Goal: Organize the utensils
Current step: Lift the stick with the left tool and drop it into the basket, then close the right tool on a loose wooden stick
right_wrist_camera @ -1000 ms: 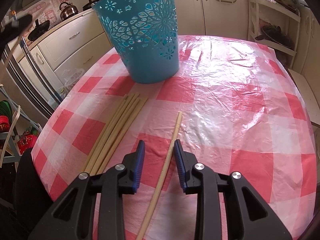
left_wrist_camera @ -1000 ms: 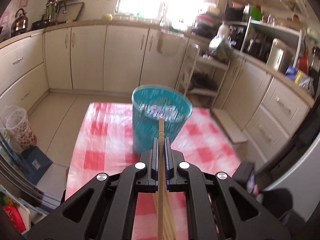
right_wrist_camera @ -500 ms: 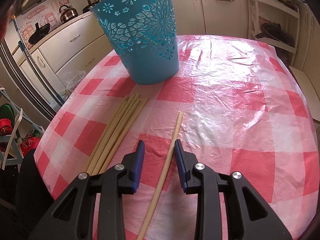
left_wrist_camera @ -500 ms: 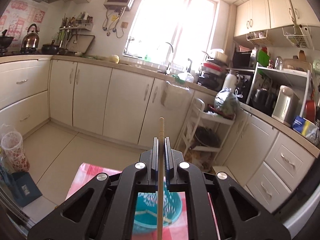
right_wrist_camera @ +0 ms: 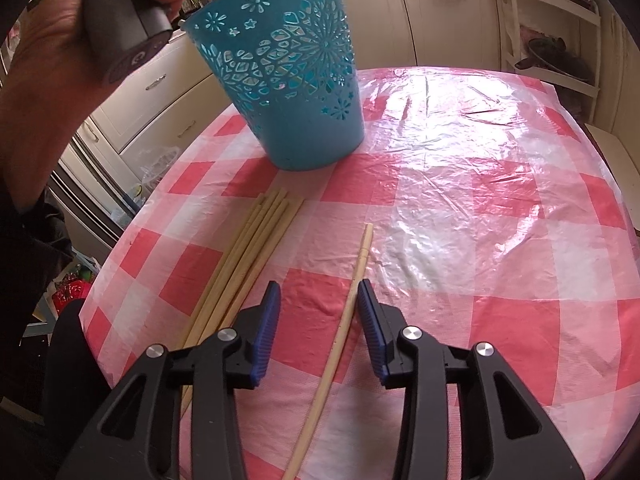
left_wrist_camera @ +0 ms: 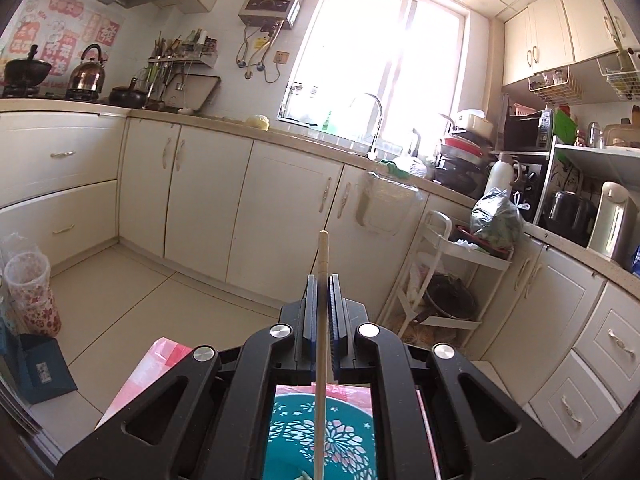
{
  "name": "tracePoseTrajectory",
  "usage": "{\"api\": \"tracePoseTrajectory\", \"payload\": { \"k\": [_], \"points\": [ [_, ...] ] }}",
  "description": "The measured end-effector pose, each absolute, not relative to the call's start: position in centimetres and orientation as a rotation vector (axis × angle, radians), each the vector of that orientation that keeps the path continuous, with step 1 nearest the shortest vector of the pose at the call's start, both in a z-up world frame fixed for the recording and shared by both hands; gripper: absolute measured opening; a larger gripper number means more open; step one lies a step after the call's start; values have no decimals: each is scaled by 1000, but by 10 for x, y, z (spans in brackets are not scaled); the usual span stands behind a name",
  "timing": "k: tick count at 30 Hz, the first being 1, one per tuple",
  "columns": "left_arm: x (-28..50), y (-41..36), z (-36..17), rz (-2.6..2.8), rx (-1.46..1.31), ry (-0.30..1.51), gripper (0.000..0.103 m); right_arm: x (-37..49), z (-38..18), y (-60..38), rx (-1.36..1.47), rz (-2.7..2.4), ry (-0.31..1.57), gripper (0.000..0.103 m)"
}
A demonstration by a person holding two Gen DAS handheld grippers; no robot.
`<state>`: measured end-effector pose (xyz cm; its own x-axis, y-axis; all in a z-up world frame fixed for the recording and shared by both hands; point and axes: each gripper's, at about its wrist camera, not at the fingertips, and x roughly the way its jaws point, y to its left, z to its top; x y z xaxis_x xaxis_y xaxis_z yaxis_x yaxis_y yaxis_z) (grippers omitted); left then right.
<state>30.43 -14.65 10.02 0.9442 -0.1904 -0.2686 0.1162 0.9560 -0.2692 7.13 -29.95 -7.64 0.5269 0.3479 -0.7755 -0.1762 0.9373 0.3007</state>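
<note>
My left gripper (left_wrist_camera: 323, 280) is shut on a wooden chopstick (left_wrist_camera: 322, 320) and holds it upright over the teal cut-out basket (left_wrist_camera: 320, 436), whose inside shows below between the gripper arms. In the right wrist view the basket (right_wrist_camera: 292, 80) stands at the table's far left. My right gripper (right_wrist_camera: 319, 292) is open just above the table, its jaws either side of a single chopstick (right_wrist_camera: 348, 320). A bundle of several chopsticks (right_wrist_camera: 248, 256) lies left of it. The hand holding the left gripper's handle (right_wrist_camera: 120, 12) is at the top left.
The table has a red and white checked cloth (right_wrist_camera: 480, 220) under clear plastic. Kitchen cabinets (left_wrist_camera: 208, 200), a white trolley (left_wrist_camera: 444, 280) and a floor bin (left_wrist_camera: 28, 292) surround it.
My left gripper has tilted up and moved over the basket, so the basket now lies below it. The holding hand has come into the right wrist view. My right gripper has hardly moved.
</note>
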Motion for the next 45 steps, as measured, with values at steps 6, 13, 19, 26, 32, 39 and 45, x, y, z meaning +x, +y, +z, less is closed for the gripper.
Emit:
{"api": "tracePoseTrajectory", "payload": {
  "k": [6, 13, 19, 26, 32, 39, 45],
  "points": [
    [295, -151, 80, -152, -172, 345, 5, 72, -76, -299, 193, 316, 968, 42],
    [263, -136, 65, -112, -102, 420, 58, 72, -76, -297, 193, 318, 971, 42],
    [195, -85, 57, -33, -83, 380, 88, 69, -77, -308, 245, 323, 970, 42],
    [158, -25, -10, 41, -73, 529, 95, 67, -75, -298, 168, 260, 968, 37],
    [152, -1, -47, 47, -126, 592, 95, 68, -76, -292, 66, 158, 964, 9],
    [155, -4, -59, 2, -126, 607, 95, 77, -76, -288, 11, 128, 984, 8],
    [155, -4, -57, -24, -149, 604, 95, 76, -73, -279, -62, 118, 1003, 8]
  ]
}}
